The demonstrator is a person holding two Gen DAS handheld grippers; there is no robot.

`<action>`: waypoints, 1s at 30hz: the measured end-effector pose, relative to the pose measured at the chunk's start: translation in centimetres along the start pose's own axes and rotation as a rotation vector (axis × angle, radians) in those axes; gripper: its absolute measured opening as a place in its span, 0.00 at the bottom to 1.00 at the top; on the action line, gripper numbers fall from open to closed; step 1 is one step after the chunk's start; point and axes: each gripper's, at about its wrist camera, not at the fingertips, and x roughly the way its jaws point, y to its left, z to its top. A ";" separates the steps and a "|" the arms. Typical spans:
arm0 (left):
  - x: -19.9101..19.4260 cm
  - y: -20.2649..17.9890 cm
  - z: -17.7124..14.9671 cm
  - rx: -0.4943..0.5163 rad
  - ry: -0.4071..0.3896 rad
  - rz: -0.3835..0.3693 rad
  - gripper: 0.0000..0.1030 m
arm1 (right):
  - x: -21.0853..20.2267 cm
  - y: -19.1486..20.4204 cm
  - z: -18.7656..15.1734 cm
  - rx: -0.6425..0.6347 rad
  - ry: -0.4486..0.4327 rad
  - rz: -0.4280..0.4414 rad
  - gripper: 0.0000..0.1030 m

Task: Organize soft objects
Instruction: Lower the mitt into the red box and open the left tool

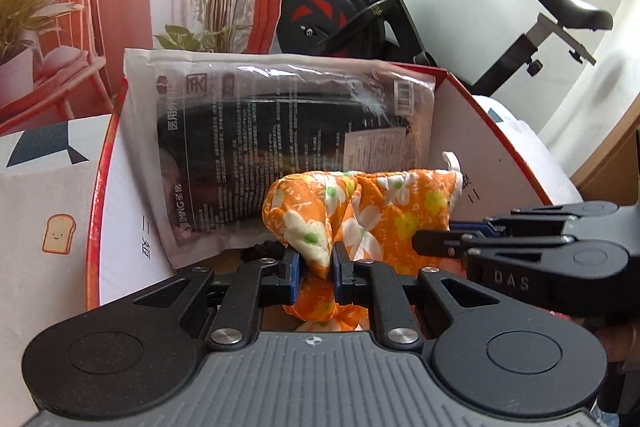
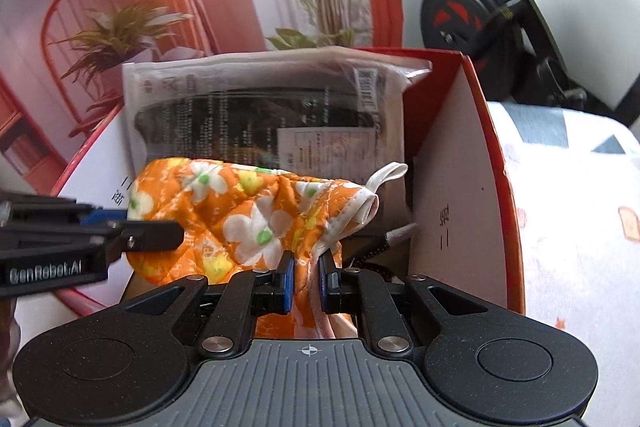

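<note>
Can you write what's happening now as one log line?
step: lowering into box | left gripper: shut on oven mitt | right gripper: shut on oven mitt | red box: holds packet

Both grippers, left (image 1: pixel 316 271) and right (image 2: pixel 306 277), have black linkage arms with silver rivets, blue pads (image 1: pixel 295 277), ribbed grey bases bearing a crosshair mark, and white side lettering.

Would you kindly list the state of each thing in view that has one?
Orange floral oven mitt: held over the box by both grippers.
Left gripper: shut on the mitt.
Right gripper: shut on the mitt's cuff.
Red box: open.
Plastic packet: sealed, leaning inside the box.
</note>
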 end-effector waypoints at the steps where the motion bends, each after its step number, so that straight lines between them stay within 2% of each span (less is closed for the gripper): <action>1: 0.0 0.0 0.0 0.001 0.002 0.002 0.16 | 0.1 0.1 0.0 -0.001 0.002 -0.003 0.11; 3: 0.1 0.0 0.1 0.007 0.002 0.009 0.16 | 0.1 0.2 -0.1 -0.004 0.002 -0.008 0.11; 4: -0.1 -0.2 0.2 0.016 -0.006 0.011 0.22 | 0.1 0.3 -0.1 -0.007 0.002 -0.014 0.14; 5: -0.3 -0.3 0.2 0.024 -0.017 0.019 0.27 | 0.1 0.5 -0.1 -0.026 -0.002 -0.028 0.16; 6: -0.5 -0.4 0.2 0.032 -0.025 0.023 0.41 | -0.1 0.8 -0.1 -0.053 -0.013 -0.040 0.21; 7: -0.8 -0.5 0.2 0.039 -0.034 0.019 0.49 | -0.3 0.9 0.0 -0.073 -0.026 -0.052 0.28; 9: -1.4 -0.6 0.2 0.050 -0.057 0.016 0.58 | -0.9 1.0 0.0 -0.092 -0.053 -0.070 0.30; 11: -2.0 -0.9 0.3 0.061 -0.075 0.032 0.59 | -1.6 1.1 0.1 -0.103 -0.076 -0.073 0.33; 13: -2.6 -1.0 0.3 0.063 -0.093 0.046 0.60 | -2.5 1.3 -0.1 -0.126 -0.105 -0.089 0.47; 15: -3.4 -1.0 0.2 0.060 -0.118 0.067 0.68 | -3.4 1.5 -0.3 -0.149 -0.137 -0.105 0.56; 20: -5.3 -1.2 -0.1 0.071 -0.172 0.118 0.74 | -5.6 1.2 -0.9 -0.159 -0.189 -0.109 0.61; 25: -7.4 -1.4 -1.1 0.077 -0.203 0.140 0.79 | -8.7 0.3 -2.5 -0.112 -0.293 -0.041 0.70; 30: -9.6 -1.3 -3.3 0.055 -0.225 0.144 0.79 | -11.4 0.4 -4.9 -0.131 -0.366 -0.017 0.70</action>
